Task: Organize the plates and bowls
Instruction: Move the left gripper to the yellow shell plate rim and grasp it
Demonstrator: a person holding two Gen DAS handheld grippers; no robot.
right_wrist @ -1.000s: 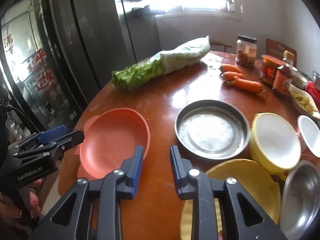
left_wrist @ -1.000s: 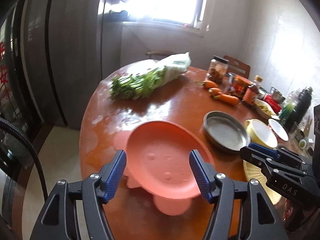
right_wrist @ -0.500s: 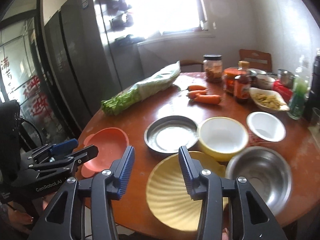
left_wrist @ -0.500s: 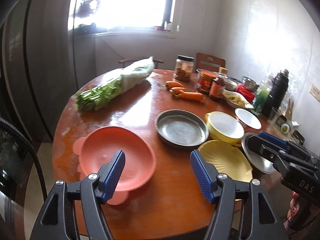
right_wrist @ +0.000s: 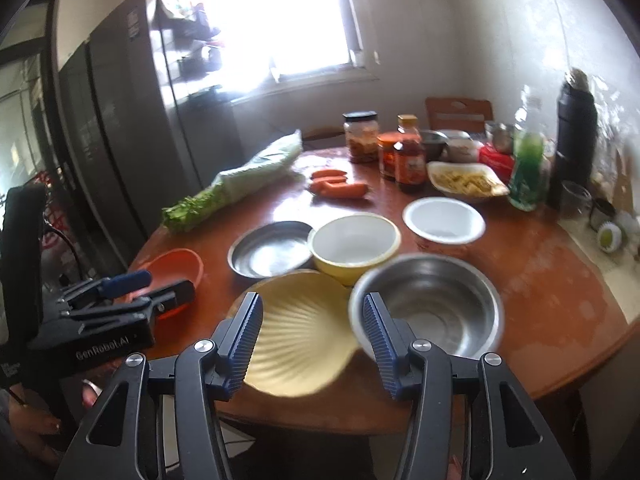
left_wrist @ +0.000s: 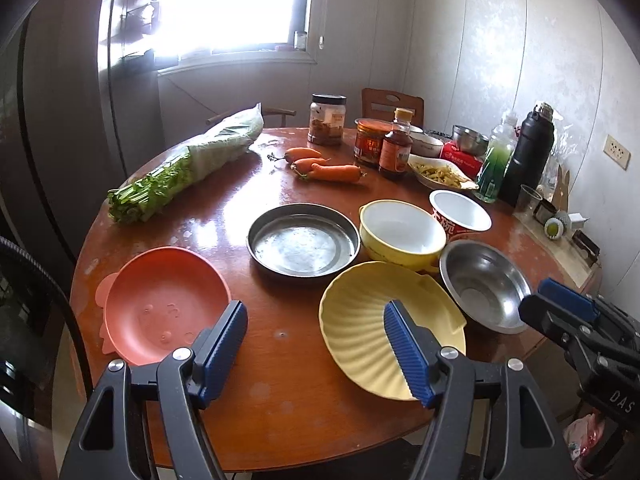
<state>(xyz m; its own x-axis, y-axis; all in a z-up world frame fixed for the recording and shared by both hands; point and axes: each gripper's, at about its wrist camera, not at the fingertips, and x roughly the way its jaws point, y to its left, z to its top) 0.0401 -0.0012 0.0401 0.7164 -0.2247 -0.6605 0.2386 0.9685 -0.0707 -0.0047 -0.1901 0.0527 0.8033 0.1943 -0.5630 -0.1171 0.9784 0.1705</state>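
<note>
On the round wooden table point(left_wrist: 280, 360) sit an orange plate point(left_wrist: 164, 304), a flat steel plate point(left_wrist: 302, 244), a yellow shell-shaped plate point(left_wrist: 372, 320), a yellow bowl point(left_wrist: 402, 232), a steel bowl point(left_wrist: 484, 284) and a white paper bowl point(left_wrist: 460, 210). My left gripper point(left_wrist: 316, 348) is open and empty, above the table's near edge between the orange and shell plates. My right gripper point(right_wrist: 312, 340) is open and empty, above the shell plate point(right_wrist: 296, 328) and next to the steel bowl point(right_wrist: 428, 308). Each gripper shows in the other's view point(left_wrist: 576, 320) point(right_wrist: 120, 292).
A bag of greens point(left_wrist: 188, 168), carrots point(left_wrist: 328, 168), jars and a sauce bottle point(left_wrist: 394, 148), a dish of food point(left_wrist: 440, 172), a green bottle point(left_wrist: 496, 164) and a black flask point(left_wrist: 528, 156) fill the far half. A fridge point(right_wrist: 132, 128) stands at the left.
Both grippers have pulled back and up from the table, so more of it shows. The right gripper's jaws have opened wider. The dishes have not moved.
</note>
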